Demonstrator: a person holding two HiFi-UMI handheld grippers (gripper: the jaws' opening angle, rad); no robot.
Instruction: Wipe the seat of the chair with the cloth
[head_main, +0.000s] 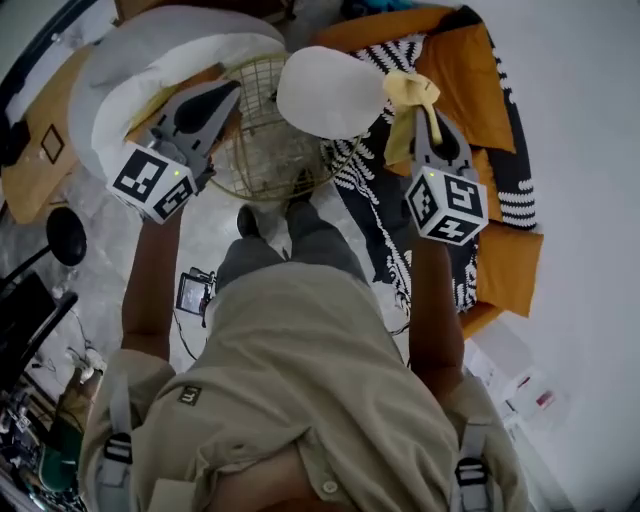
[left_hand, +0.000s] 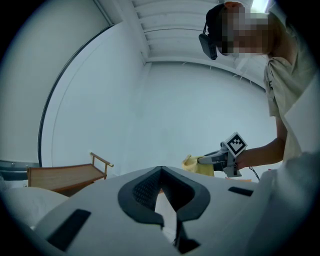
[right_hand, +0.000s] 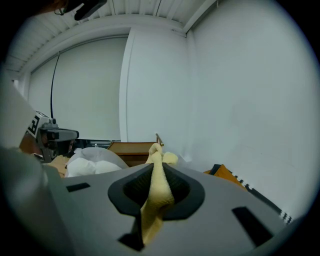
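Note:
In the head view the chair is a gold wire frame (head_main: 262, 150) with a round white seat (head_main: 328, 92). My right gripper (head_main: 425, 112) hangs just right of the seat, shut on a yellow cloth (head_main: 408, 92) that bunches out past the tips. The cloth (right_hand: 159, 177) runs up between the jaws in the right gripper view. My left gripper (head_main: 222, 95) is held left of the chair frame, shut with nothing in it. In the left gripper view, the right gripper (left_hand: 201, 160) and cloth (left_hand: 191, 164) show beyond the closed jaws.
An orange cover with a black-and-white pattern (head_main: 470, 70) lies right of the chair. A large white cushion (head_main: 150, 50) lies at the left, beside a wooden tray (left_hand: 65, 175). The person's legs stand just before the chair. A small device with cables (head_main: 193, 292) lies on the floor.

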